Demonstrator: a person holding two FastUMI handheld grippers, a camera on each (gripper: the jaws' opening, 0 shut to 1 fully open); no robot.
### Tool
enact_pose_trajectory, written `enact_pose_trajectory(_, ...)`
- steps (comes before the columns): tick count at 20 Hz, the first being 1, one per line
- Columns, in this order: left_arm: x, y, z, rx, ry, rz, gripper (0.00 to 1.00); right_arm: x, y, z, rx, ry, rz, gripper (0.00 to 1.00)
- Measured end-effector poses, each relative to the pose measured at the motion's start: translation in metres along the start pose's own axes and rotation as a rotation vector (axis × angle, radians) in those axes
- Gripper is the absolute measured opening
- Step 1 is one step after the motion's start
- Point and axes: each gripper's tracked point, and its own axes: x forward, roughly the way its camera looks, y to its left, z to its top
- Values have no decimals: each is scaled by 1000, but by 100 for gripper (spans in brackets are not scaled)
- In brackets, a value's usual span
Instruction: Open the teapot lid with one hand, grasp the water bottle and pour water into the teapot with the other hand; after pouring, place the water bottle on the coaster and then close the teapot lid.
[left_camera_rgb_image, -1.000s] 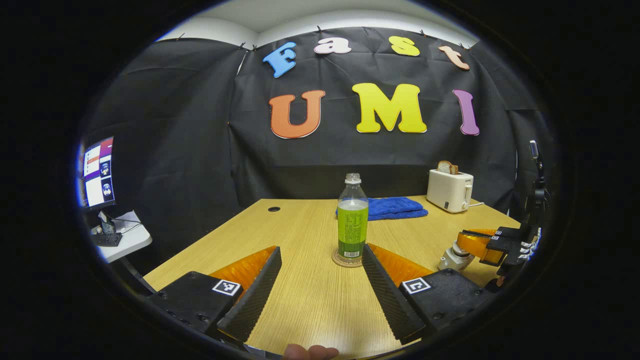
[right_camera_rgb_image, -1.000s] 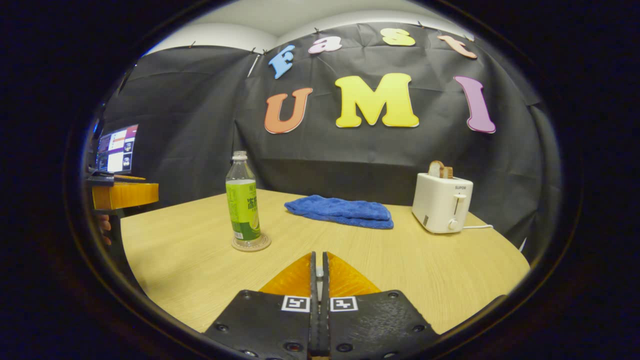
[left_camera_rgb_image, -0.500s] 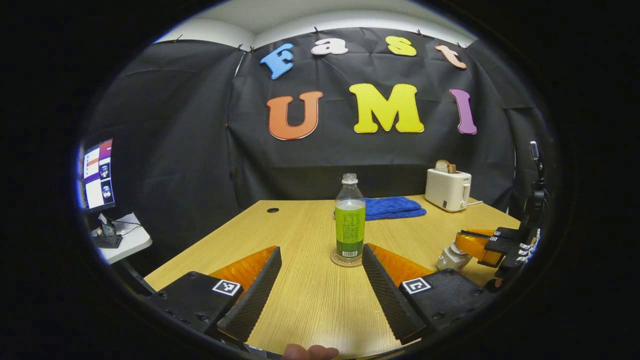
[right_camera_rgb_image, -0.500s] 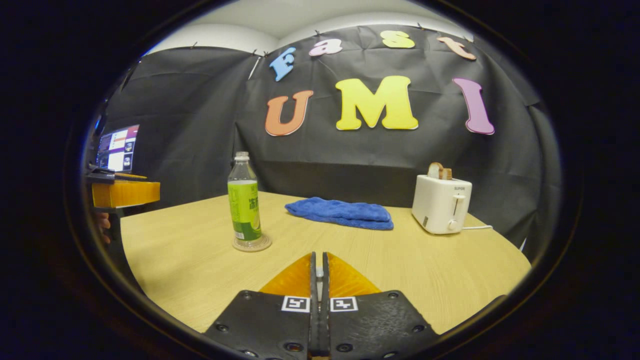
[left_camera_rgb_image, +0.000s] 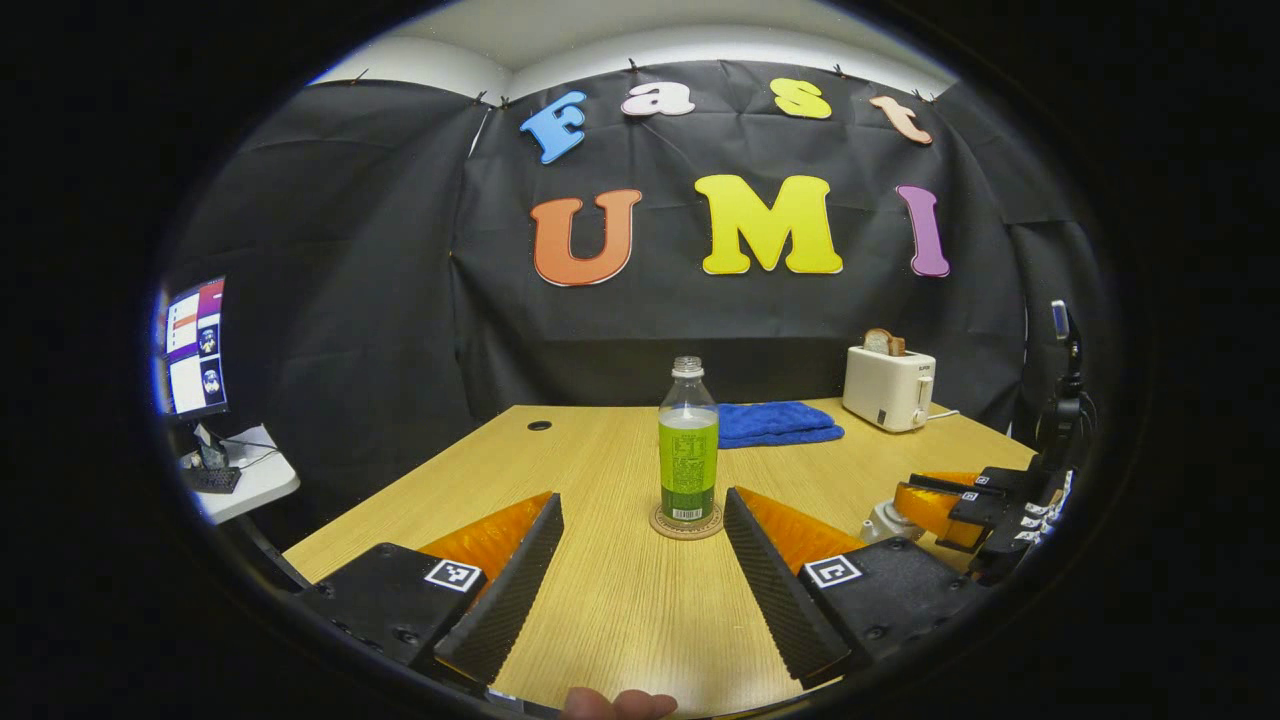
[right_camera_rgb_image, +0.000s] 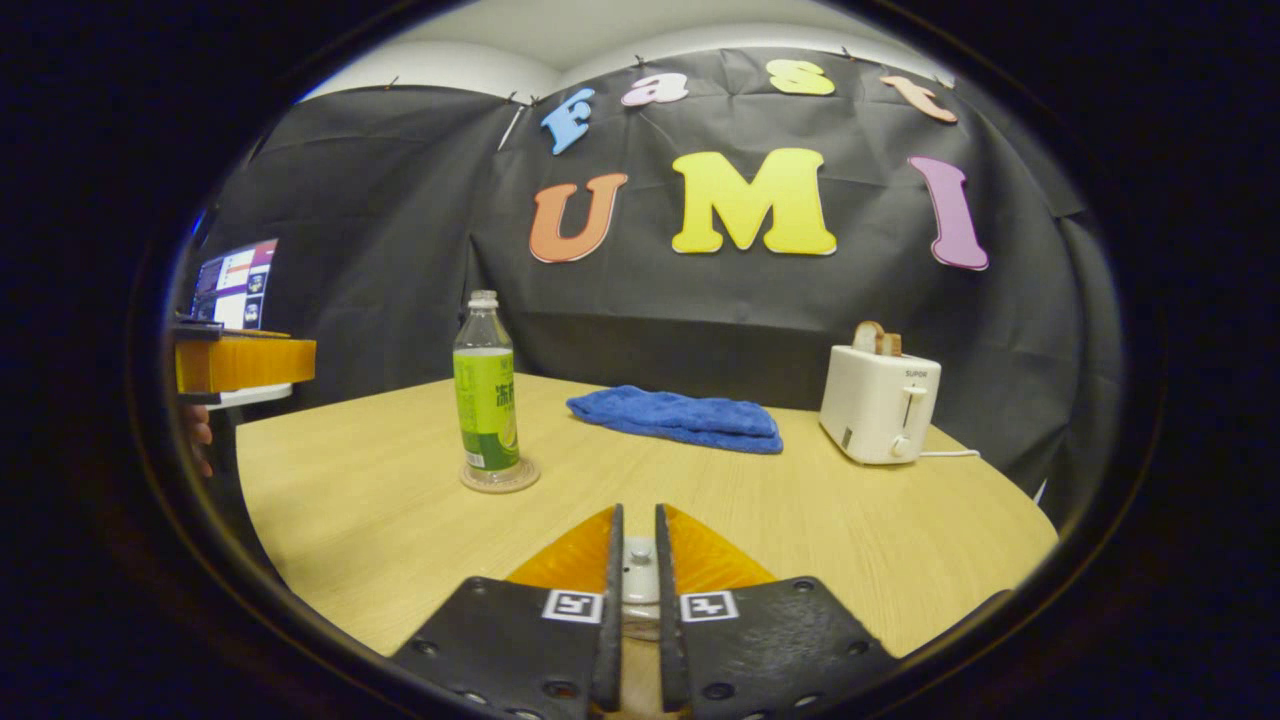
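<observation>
Water bottle (left_camera_rgb_image: 688, 450), green-labelled, stands on coaster (left_camera_rgb_image: 685, 524); left jaws wide, right jaws narrowly parted.

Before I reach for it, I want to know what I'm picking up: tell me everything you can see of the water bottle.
The water bottle is clear plastic with a green label wrapped round its lower body and a bare, tapering neck; no cap shows on its threaded mouth. The liquid level sits just above the label. It stands upright on a round coaster on the wooden table, apart from both tools, in line with the gap of the open left tool. In the right gripper view it stands left of the blue towel.
</observation>
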Motion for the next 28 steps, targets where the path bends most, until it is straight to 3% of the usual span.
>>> enact_pose_trajectory(3,-2,-9,9,-16,-25,-9,100,-13,-7,22,-1,-58,-34,75)
enact_pose_trajectory(5,-5,-20,16,-30,-43,-27,100,-26,-14,43,22,-113,-69,96)
enact_pose_trajectory(14,-19,-68,48,-51,-144,-94,100,-97,-58,95,50,-254,-250,95)
enact_pose_trajectory(28,-39,-81,56,-45,-215,-126,100,-142,-48,104,22,-284,-339,95)
